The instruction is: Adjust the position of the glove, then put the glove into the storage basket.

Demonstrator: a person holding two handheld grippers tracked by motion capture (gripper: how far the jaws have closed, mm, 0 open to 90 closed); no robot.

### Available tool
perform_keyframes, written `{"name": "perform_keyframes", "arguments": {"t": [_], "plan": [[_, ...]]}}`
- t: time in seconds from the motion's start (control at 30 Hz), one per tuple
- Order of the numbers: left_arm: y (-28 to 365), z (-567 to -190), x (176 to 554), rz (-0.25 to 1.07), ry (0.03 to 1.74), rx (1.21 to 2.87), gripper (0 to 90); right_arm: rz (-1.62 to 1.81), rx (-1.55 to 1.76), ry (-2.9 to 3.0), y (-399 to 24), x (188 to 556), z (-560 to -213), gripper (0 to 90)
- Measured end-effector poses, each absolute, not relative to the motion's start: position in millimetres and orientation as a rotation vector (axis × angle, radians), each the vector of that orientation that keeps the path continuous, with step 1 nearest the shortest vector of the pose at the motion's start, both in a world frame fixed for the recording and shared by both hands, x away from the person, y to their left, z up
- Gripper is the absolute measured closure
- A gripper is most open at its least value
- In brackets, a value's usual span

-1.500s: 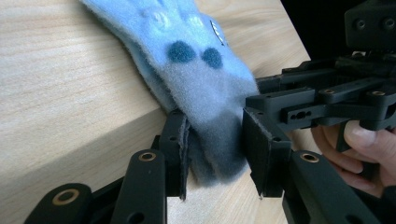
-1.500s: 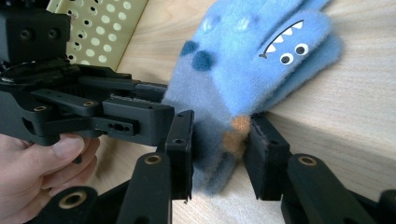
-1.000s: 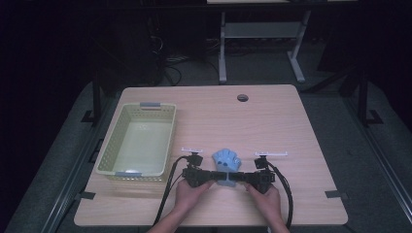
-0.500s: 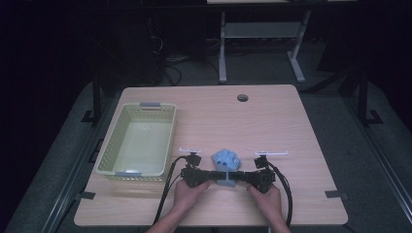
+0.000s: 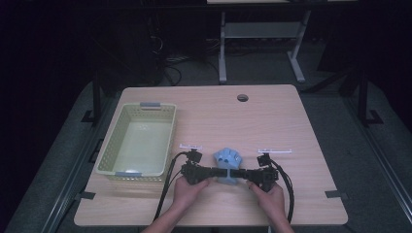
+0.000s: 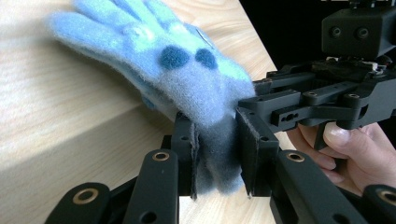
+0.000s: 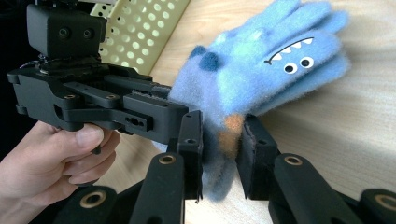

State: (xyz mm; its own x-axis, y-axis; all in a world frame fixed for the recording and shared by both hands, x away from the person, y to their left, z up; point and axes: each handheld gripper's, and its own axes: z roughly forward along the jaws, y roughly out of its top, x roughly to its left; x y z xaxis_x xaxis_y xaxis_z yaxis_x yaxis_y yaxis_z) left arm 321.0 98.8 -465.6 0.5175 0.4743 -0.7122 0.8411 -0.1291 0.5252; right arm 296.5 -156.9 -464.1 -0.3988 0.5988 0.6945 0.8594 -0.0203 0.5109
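Note:
A fuzzy light-blue glove (image 5: 228, 159) with a cartoon monster face (image 7: 294, 58) lies near the front of the wooden table (image 5: 218, 116), fingers pointing away from the person. Its cuff is held from both sides. My left gripper (image 5: 218, 172) comes in from the left, shut on the cuff (image 6: 217, 154). From the right, my right gripper (image 5: 241, 174) is shut on the same cuff, beside an orange patch (image 7: 229, 128). The two grippers face each other, jaws almost touching. The left gripper view has the right gripper (image 6: 261, 95) just behind the glove (image 6: 187, 65). The right gripper view has the left gripper (image 7: 175, 109) beside the glove (image 7: 261, 65).
A pale yellow-green perforated basket (image 5: 108, 148) stands empty at the table's left side. Two small white strips (image 5: 190, 146) (image 5: 275, 151) lie on the table either side of the glove. A round cable hole (image 5: 242, 97) sits near the far edge.

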Motion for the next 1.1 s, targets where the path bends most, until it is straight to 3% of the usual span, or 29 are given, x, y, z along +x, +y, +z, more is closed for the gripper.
{"name": "perform_keyframes", "arguments": {"t": [1.1], "plan": [[103.3, -438.6, 325.3, -0.448, 1.047, 1.79, 69.8, -1.41, -1.492, -2.045, -153.9, 299.5, -436.5, 72.8]]}}
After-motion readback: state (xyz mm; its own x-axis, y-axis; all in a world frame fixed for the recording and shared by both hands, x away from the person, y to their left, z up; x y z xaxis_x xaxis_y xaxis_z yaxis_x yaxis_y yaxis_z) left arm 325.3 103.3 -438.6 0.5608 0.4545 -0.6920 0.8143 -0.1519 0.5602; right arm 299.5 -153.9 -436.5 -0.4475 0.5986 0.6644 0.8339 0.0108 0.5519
